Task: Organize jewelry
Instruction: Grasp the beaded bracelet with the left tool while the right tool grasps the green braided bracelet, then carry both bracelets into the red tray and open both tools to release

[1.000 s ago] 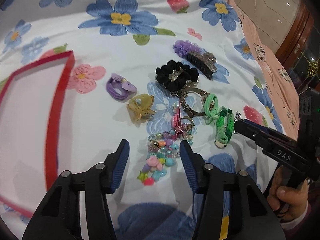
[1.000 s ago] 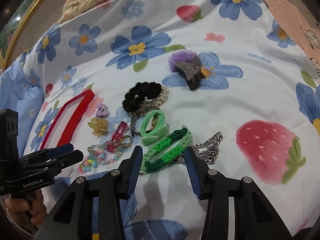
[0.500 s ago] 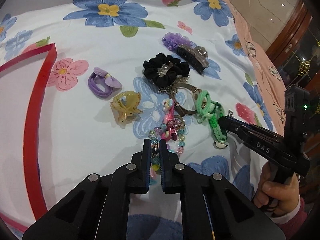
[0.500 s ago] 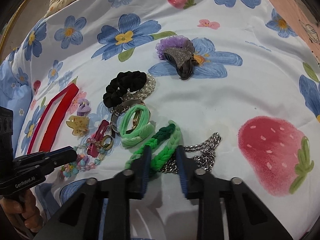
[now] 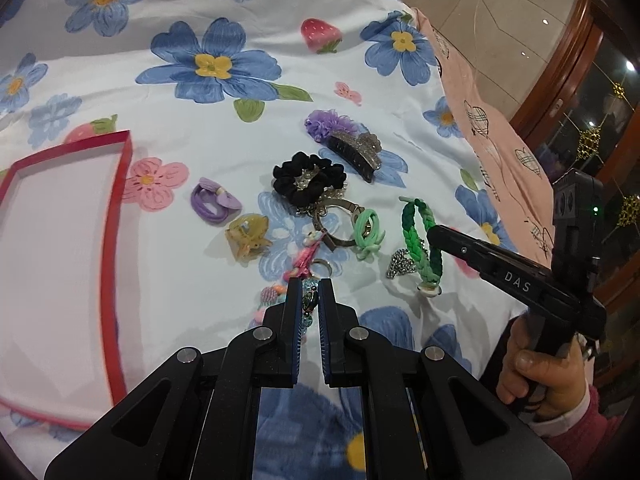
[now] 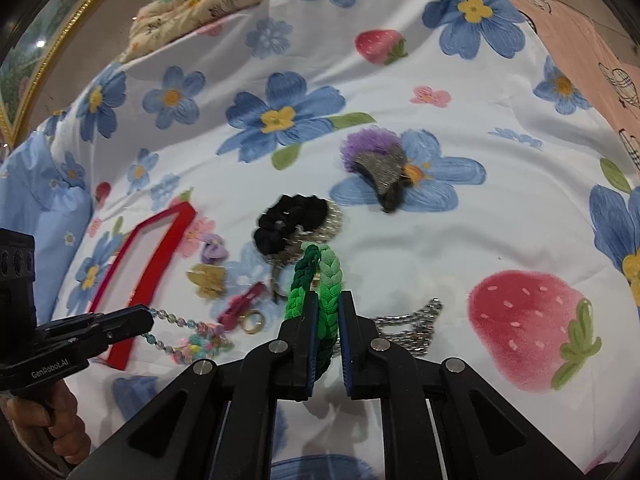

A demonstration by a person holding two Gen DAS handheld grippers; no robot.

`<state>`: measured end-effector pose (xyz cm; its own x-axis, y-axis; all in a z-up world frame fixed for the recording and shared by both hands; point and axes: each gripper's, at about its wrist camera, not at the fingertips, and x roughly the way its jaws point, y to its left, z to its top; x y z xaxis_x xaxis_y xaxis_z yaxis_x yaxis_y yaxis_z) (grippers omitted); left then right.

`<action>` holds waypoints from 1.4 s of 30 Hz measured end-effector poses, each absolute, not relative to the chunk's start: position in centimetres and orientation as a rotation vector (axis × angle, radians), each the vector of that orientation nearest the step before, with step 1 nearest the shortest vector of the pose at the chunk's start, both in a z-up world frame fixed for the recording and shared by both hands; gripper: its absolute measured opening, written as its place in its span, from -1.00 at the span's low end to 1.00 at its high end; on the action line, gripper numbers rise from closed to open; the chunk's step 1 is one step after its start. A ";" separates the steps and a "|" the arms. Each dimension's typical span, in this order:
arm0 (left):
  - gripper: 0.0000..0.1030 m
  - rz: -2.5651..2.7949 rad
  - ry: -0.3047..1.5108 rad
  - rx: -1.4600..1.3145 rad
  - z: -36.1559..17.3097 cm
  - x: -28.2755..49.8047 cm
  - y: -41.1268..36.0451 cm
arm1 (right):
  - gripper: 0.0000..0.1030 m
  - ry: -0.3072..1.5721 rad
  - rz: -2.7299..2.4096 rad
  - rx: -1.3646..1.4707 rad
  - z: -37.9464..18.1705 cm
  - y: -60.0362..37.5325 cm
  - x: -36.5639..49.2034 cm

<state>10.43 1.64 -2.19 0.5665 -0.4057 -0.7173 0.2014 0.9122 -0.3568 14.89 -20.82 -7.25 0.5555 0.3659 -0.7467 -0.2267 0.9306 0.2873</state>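
Meanwhile, both grippers are gripping jewelry over the floral bedsheet [image 5: 168, 128]. The left gripper [image 5: 309, 298] is pinching the pastel beaded bracelet [image 6: 188, 336], its jaws drawn narrow around the beads; in the right wrist view the strand is stretching from its tip down to the sheet. The right gripper [image 6: 326, 312] is clamping the green braided bracelet [image 6: 320, 280], jaws narrow on the braid, and the loop is standing up off the sheet just in front of the silver chain [image 6: 412, 324].

Between the two held pieces, the mint green hair tie [image 5: 369, 234] is lying beside a metal ring keychain [image 5: 334, 224] and a pink clip [image 5: 306, 256]. Farther back, the black scrunchie [image 5: 308, 178] is resting against those, with the purple-frilled claw clip [image 5: 348, 142] behind it. To the left, the amber claw clip [image 5: 248, 234] and the purple hair tie [image 5: 214, 202] are sitting near each other, and the red-rimmed tray [image 5: 116, 208] is lying well apart from the pile at the left edge.
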 end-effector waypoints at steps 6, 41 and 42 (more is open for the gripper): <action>-0.88 -0.324 0.859 -0.272 -0.6 8.8 3.7 | -0.82 0.908 0.419 0.172 -6.4 -18.9 14.1; -0.88 0.037 0.807 -0.509 -3.6 4.9 24.3 | -0.82 1.069 0.924 0.073 -9.2 6.8 13.8; -0.88 0.043 0.814 -0.515 -4.0 4.9 24.6 | -0.82 1.081 0.928 0.064 -9.7 7.2 13.8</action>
<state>4.94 24.59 -4.02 0.6925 -0.1576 -0.7040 -0.2301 0.8766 -0.4226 13.84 7.20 -9.72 0.1461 0.6728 -0.7253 -0.6148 0.6361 0.4662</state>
